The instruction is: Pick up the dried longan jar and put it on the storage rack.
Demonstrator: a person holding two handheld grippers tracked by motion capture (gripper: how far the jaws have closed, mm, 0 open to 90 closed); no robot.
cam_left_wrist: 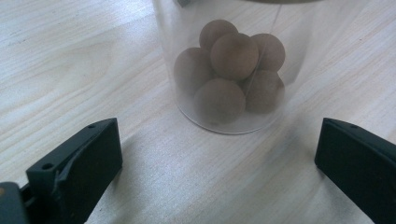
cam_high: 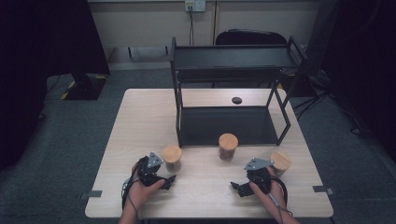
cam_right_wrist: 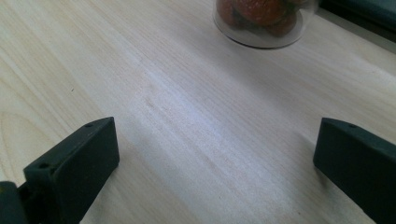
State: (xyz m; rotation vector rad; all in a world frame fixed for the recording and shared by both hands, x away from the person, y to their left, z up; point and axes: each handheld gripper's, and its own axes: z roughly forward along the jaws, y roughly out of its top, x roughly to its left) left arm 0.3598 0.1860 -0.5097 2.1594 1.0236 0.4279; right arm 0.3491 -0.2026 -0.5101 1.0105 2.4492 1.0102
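Three clear jars with round wooden lids stand on the pale wooden table (cam_high: 205, 186): a left jar (cam_high: 172, 157), a middle jar (cam_high: 228, 146) and a right jar (cam_high: 280, 162). My left gripper (cam_high: 168, 180) rests on the table just in front of the left jar, held in a hand. In the left gripper view the jar (cam_left_wrist: 229, 79) holds several brown balls and stands just beyond my open left gripper (cam_left_wrist: 217, 168). My right gripper (cam_high: 236, 188) lies near the front edge, left of the right jar. It is open (cam_right_wrist: 215, 168), with bare wood between its jaws and a jar of reddish contents (cam_right_wrist: 264, 18) farther off.
A black two-level metal rack (cam_high: 229, 88) takes up the far half of the table, its lower shelf (cam_high: 224, 125) bare. A small black disc (cam_high: 236, 100) lies on the table behind the rack's lower shelf. A dark chair (cam_high: 250, 37) stands behind the table.
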